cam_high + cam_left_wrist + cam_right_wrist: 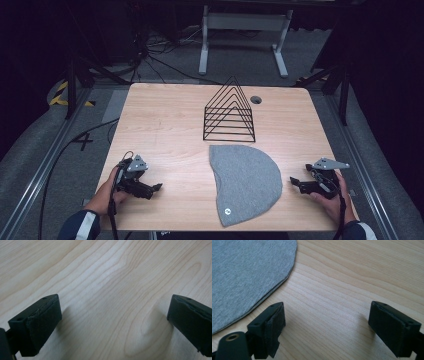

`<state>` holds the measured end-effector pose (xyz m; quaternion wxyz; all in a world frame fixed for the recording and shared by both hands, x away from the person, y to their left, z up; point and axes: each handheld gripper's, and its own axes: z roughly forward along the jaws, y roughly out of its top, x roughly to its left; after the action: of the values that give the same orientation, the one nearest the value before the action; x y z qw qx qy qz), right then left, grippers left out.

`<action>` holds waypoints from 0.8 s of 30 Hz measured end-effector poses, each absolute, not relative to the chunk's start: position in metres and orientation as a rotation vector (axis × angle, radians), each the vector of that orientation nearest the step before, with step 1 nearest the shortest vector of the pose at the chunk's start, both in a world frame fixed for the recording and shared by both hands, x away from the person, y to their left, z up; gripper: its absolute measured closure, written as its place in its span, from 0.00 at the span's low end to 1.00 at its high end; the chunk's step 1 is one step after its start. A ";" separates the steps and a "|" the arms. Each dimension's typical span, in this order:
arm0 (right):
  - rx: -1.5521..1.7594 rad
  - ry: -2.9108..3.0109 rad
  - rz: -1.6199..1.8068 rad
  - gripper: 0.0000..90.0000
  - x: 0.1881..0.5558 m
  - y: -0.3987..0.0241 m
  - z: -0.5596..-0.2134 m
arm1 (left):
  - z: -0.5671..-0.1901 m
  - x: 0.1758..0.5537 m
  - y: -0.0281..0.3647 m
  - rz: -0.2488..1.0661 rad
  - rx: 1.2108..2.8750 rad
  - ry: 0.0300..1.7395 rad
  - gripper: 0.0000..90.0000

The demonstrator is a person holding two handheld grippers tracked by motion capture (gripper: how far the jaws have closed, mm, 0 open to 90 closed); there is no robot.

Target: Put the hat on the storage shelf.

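The grey beanie point(246, 184) is lying flat on the wooden table point(165, 125), just below the table's centre, with its rounded crown bulging toward three o'clock and its small round tag sitting near six o'clock. It is spread out smooth, seemingly so that an edge can be pinched easily from either side.

The right gripper point(296, 183) is resting low at the beanie's three o'clock, just beside the curved edge without touching it; its jaws are standing wide apart with nothing between them, and in the right gripper view the cloth's doubled hem point(274, 287) is lying just ahead of the near jaw. That placement looks like a readying for a grab at the crown.

The left gripper point(157, 187) is waiting at the beanie's nine o'clock, well apart from it, jaws also spread wide and holding nothing, with bare wood showing between them in the left gripper view.

At the beanie's twelve o'clock a black wire rack point(229, 112) is standing upright, its triangular dividers lined up one behind another, near the cloth but not touching it. A small round cable hole point(256, 99) is sitting beyond the rack at one o'clock. Nothing is lying between either gripper and the beanie, so both approaches appear open.
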<state>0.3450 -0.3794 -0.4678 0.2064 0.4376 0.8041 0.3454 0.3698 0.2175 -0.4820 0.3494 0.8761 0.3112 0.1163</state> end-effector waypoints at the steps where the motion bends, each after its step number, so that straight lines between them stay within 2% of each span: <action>1: 1.220 2.240 0.962 0.16 0.345 -0.379 -0.468 | -0.482 0.371 0.216 0.294 2.273 0.804 0.00; 10: 1.231 2.244 0.943 0.16 0.348 -0.377 -0.467 | -0.476 0.385 0.204 0.226 2.376 0.638 0.01; 12: 1.221 2.301 0.899 0.21 0.350 -0.377 -0.462 | -0.472 0.391 0.199 0.210 2.369 0.620 0.11; 13: 1.221 2.301 0.899 0.21 0.350 -0.377 -0.462 | -0.472 0.391 0.199 0.210 2.369 0.620 0.21; 14: 1.230 2.309 0.885 0.25 0.351 -0.376 -0.460 | -0.469 0.395 0.196 0.188 2.369 0.609 0.21; 15: 1.236 2.310 0.877 0.31 0.350 -0.374 -0.458 | -0.468 0.397 0.193 0.189 2.364 0.587 0.28; 16: 1.227 2.317 0.887 0.36 0.350 -0.372 -0.457 | -0.464 0.402 0.186 0.177 2.348 0.581 0.28; 18: 1.204 2.318 0.931 0.39 0.347 -0.365 -0.454 | -0.462 0.403 0.181 0.181 2.339 0.572 0.32; 19: 1.151 2.308 0.972 0.49 0.342 -0.354 -0.448 | -0.457 0.407 0.170 0.180 2.332 0.524 0.35; 20: 1.151 2.308 0.972 0.49 0.342 -0.354 -0.448 | -0.457 0.407 0.170 0.180 2.332 0.524 0.35; 24: 1.020 2.348 1.059 0.68 0.330 -0.324 -0.436 | -0.449 0.414 0.142 0.185 2.336 0.438 0.39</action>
<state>0.3296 -0.3236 -0.4364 0.1846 0.3619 0.8329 0.3758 0.4143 0.1416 -0.4487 0.3696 0.9105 0.1707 0.0720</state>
